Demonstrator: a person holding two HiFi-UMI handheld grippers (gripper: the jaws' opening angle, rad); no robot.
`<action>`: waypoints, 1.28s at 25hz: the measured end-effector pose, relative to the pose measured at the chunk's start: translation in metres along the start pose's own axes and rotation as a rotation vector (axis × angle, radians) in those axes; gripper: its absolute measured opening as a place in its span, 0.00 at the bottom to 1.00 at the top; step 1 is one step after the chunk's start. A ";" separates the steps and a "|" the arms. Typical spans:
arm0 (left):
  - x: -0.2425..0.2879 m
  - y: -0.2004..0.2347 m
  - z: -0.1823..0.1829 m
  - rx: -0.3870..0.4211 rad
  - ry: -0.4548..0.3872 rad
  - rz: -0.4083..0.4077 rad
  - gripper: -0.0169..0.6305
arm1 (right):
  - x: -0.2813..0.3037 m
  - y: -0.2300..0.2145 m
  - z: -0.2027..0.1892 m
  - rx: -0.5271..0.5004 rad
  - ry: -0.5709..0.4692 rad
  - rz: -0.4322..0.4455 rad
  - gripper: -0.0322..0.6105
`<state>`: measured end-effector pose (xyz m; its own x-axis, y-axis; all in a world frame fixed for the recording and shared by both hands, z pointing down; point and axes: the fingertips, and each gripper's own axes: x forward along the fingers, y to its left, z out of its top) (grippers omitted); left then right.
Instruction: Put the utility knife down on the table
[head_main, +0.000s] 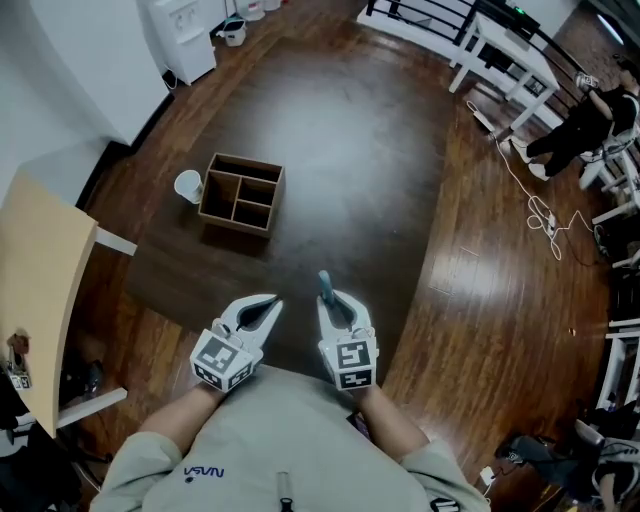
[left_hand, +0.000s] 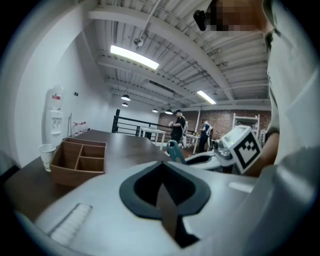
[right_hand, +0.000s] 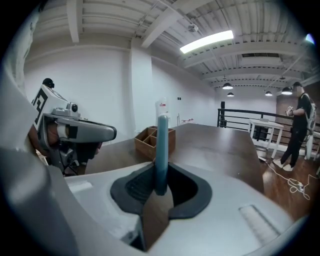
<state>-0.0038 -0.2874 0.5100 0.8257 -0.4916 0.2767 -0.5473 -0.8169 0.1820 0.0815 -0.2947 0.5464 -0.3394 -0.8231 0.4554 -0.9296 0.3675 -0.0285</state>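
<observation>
one utility knife (right_hand: 162, 145) in right gripper (head_main: 338, 306); one box (head_main: 236, 222); one cup (head_main: 188, 186)

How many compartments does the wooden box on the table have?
3. A long compartment runs along the side of the box nearest the cup; a far small compartment and a near small compartment sit beside it.

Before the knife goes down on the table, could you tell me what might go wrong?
1. The right gripper grips the knife by one end, with most of it sticking out past the jaws; it could pivot or slip on touching the table.
2. The left gripper sits close beside it, so the protruding knife might strike it.
3. The box and cup stand ahead; a far placement could bump them.
</observation>
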 end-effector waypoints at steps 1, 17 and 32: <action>0.007 0.000 -0.007 -0.006 0.024 -0.007 0.03 | 0.006 -0.008 -0.005 -0.005 0.013 -0.010 0.16; 0.068 0.007 -0.078 -0.069 0.284 -0.065 0.03 | 0.073 -0.045 -0.091 -0.118 0.242 -0.032 0.16; 0.073 0.020 -0.090 -0.142 0.309 -0.030 0.03 | 0.082 -0.038 -0.108 -0.257 0.307 -0.025 0.16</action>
<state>0.0335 -0.3126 0.6185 0.7734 -0.3354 0.5379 -0.5546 -0.7689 0.3180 0.1045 -0.3292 0.6811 -0.2219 -0.6798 0.6990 -0.8577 0.4771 0.1916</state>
